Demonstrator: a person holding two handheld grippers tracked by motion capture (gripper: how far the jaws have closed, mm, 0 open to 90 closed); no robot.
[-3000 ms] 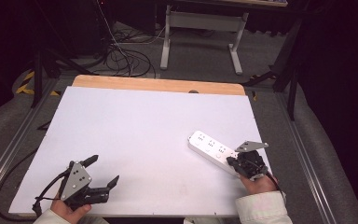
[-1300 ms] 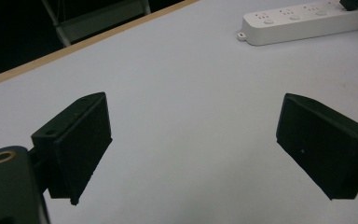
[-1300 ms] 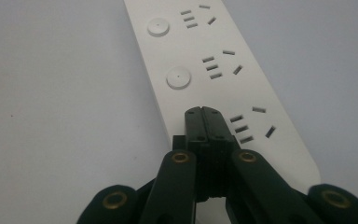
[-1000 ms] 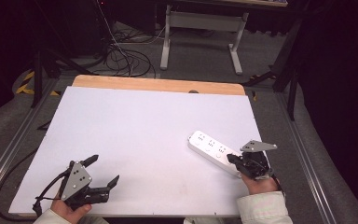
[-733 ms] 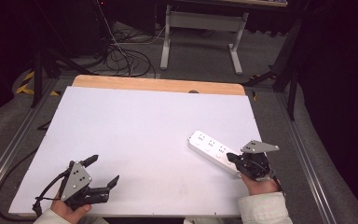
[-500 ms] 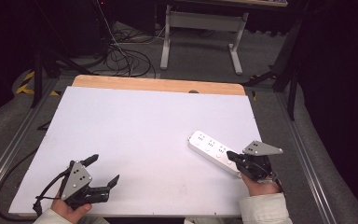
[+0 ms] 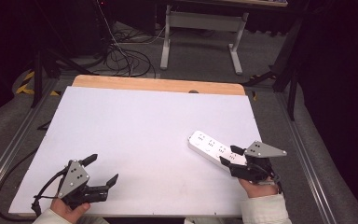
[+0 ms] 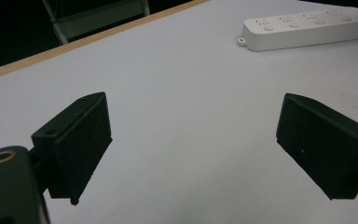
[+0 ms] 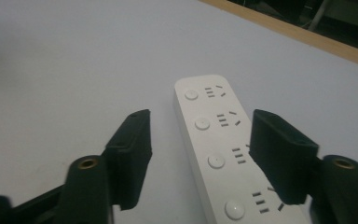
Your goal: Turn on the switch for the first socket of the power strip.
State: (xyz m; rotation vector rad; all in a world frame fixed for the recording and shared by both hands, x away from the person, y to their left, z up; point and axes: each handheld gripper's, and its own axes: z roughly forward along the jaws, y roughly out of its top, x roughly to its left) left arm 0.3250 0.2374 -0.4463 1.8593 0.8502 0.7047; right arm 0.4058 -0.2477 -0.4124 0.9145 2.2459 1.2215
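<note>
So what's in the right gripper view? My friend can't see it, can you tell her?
A white power strip lies on a pale tabletop, running away from the camera with its round buttons and sockets facing up. The right tongs stand open over its near end, one black jaw on each side, not pressing it. A wooden table edge crosses the top right.

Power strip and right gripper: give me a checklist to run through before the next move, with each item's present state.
1. Right gripper jaws open, having just been opening: ok.
2. Power strip between them, pads not pressing on it: ok.
3. Strip lying flat on the table, sockets up: ok.
4. Strip's near end and cord: cannot tell, hidden behind the gripper.
5. Left gripper open, holding nothing, well apart from the strip: ok.
6. Bare table around the strip's far end: ok.
</note>
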